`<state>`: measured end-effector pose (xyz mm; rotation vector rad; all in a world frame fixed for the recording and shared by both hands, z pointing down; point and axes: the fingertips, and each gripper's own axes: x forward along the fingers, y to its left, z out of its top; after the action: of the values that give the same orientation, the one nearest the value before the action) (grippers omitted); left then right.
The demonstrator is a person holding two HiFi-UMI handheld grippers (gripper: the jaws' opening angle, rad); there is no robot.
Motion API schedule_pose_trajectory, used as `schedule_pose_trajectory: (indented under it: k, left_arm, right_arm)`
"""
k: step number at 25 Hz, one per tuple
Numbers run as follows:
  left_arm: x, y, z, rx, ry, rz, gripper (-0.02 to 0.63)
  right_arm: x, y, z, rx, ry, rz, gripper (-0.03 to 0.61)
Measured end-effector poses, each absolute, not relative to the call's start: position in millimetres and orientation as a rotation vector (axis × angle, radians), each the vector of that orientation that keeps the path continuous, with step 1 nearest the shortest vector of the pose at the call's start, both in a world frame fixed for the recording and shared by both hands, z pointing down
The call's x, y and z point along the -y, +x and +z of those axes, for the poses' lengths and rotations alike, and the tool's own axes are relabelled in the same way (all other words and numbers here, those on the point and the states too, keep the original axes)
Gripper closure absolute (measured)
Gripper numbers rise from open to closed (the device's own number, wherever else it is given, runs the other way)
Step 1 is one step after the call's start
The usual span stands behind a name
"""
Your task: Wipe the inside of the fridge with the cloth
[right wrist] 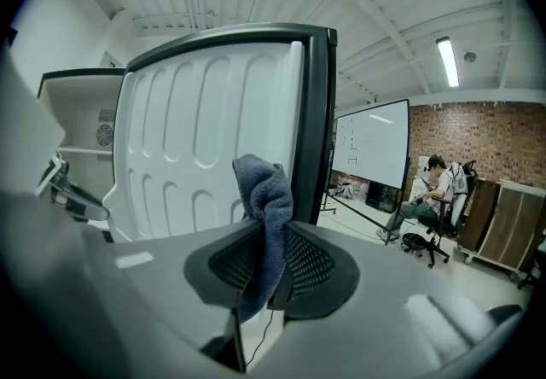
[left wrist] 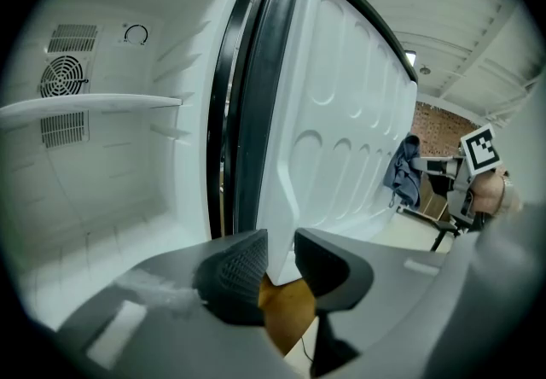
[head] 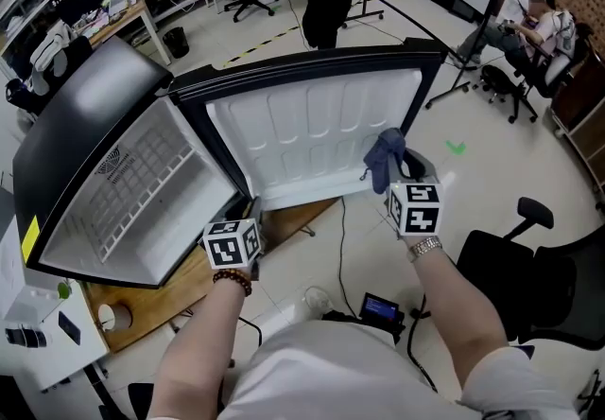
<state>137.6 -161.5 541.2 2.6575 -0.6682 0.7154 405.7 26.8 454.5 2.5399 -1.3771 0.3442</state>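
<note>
Step in hand, as judged: bringing the cloth (right wrist: 264,198) to the inner surfaces of the fridge (head: 132,191) while its door (head: 312,134) is held open. The right gripper (right wrist: 275,262) is clamped on the cloth, which stands bunched above the jaws with a tail hanging below them. The head view puts the cloth just in front of the door's white inner liner, near its right edge; contact cannot be confirmed. The left gripper (left wrist: 281,262) is closed on the door's lower corner, with the liner edge between its pads, beside the open cavity. Recommendations: hold the left grip firm so the door does not swing under wiping pressure. Press the bunched cloth, not the jaw tips, flat to the liner. Work in overlapping strokes along the moulded recesses, then move to the cavity, its shelf (left wrist: 85,104) and walls, which lie well to the left of the cloth. Risk: the loose tail may snag or work out of the jaws.
</note>
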Motion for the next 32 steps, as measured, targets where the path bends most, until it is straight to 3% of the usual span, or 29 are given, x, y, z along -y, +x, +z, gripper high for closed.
schedule_pose_trajectory:
  k: [12, 32]
  left_arm:
    - [155.7, 138.1, 542.6, 0.665, 2.638, 0.697, 0.548]
    - [130.3, 153.7, 574.0, 0.507, 2.084, 0.331, 0.500]
  right_arm:
    - [-39.8, 400.0, 445.0, 1.395, 2.577, 0.326, 0.500]
    - [-1.8, 278.8, 455.7, 1.736, 2.323, 0.338, 0.500]
